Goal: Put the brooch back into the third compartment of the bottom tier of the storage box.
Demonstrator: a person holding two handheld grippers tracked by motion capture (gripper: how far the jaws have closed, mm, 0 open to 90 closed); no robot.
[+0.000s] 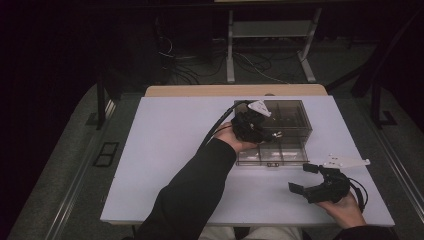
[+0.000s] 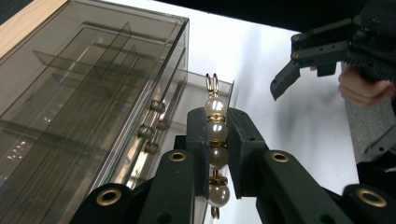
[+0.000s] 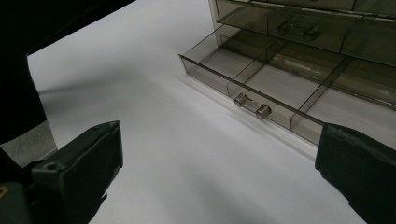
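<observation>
Pearl string (image 2: pixel 216 140) — in left hand-held gripper (image 2: pixel 217 154)

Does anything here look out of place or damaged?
Nothing looks damaged. The bottom drawer of the organizer box stands pulled out and empty, and the left gripper holds a pearl strand above it.

I can read no text, label, brand or number anywhere here, on anything I hold or on the table.

Dim room, dark vignette at edges | white table (image 1: pixel 165 150) brightly lit from overhead | soft shadows toward 6 o'clock | near jaws blurred
</observation>
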